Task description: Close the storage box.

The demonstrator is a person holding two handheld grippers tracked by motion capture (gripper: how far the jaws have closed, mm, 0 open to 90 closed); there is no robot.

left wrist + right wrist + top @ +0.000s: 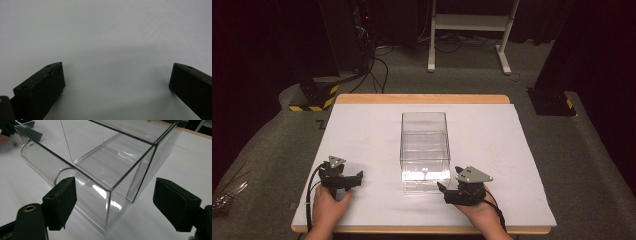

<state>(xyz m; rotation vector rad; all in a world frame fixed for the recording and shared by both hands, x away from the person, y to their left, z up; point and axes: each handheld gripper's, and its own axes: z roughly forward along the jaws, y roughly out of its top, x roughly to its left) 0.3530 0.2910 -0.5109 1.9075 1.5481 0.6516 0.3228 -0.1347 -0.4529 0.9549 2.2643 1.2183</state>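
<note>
White tabletop bears a clear, open-topped plastic box; left gripper and right gripper both gape, empty.

I can read no word, number or brand on anything in front of me. The nearest thing to a sign is the yellow-and-black hazard striping on the base of a stand on the floor beyond the table's far left corner. Just by that corner a dark mark sits on the floor, too small and cut off to read.
</note>
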